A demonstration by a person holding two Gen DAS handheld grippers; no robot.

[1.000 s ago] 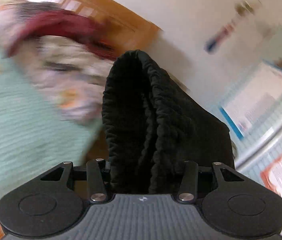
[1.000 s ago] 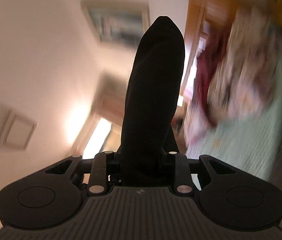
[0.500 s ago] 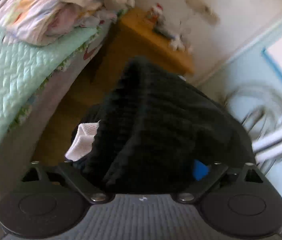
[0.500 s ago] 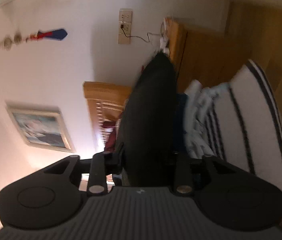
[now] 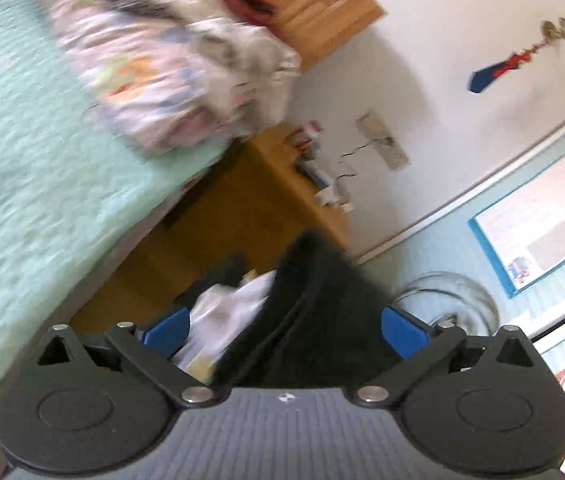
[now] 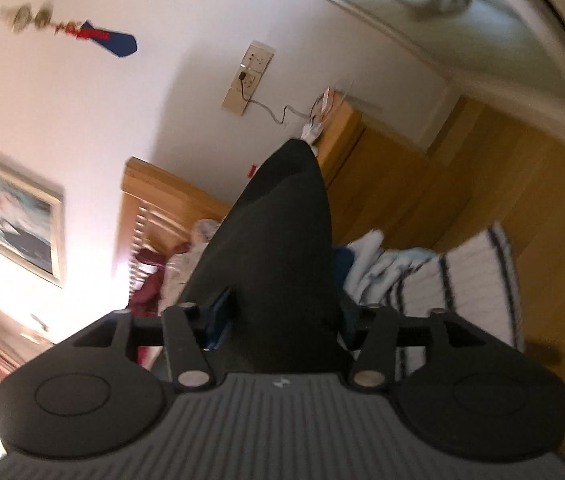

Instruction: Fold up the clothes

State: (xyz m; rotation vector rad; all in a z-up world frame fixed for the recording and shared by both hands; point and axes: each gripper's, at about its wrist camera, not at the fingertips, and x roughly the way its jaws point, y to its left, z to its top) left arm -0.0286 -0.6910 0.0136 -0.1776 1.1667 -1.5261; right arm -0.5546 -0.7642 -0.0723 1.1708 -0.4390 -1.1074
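A black garment (image 5: 314, 320) lies loose between the wide-spread blue pads (image 5: 166, 328) of my left gripper (image 5: 284, 330), whose jaws are opening and not touching it. White clothes (image 5: 222, 308) lie under it. In the right wrist view the same black garment (image 6: 282, 248) stands up between the jaws of my right gripper (image 6: 282, 312), which are also opening. One blue pad (image 6: 218, 316) shows its face beside the cloth; the other pad is hidden behind the fabric.
A bed with a mint quilt (image 5: 34, 184) and a heap of patterned bedding (image 5: 170, 72) lies to the left. A wooden nightstand (image 5: 266, 200) stands by the wall. White navy-striped clothes (image 6: 474, 280) lie on the wooden floor (image 6: 502, 184).
Both grippers sank and their jaws spread apart, letting go of the black garment. The right view swung from the wall down to the floor and the striped clothes.
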